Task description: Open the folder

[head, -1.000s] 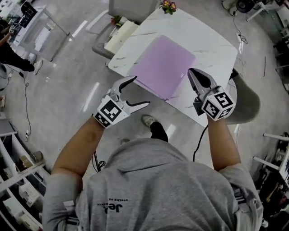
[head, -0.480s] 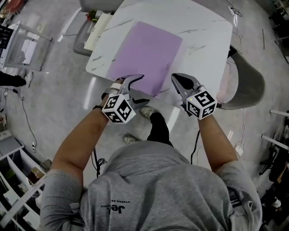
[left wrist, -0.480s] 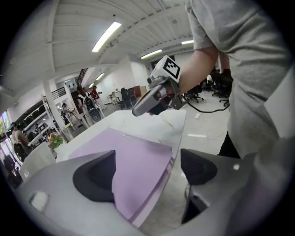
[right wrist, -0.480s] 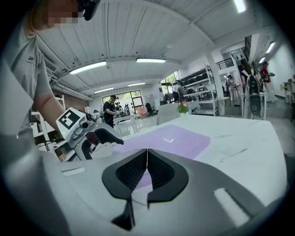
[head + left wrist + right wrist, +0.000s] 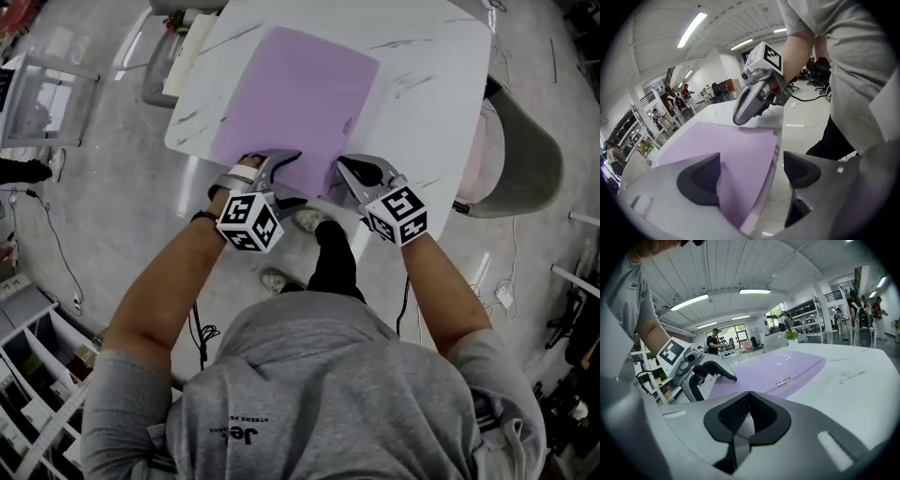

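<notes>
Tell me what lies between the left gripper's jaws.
A corner of the purple folder, over the table edge; the left gripper view shows it.

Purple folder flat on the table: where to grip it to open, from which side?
Take the top cover at the near corner of the folder, coming in low from the person's side. It lies flat, so only an edge can be pinched. That corner sits by the edge of the table, between the open jaws of the left gripper. Likely best to catch only the top layer.

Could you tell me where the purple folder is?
In the head view, the purple folder lies on the white table, its near corner between the open fingers of the left gripper.
</notes>
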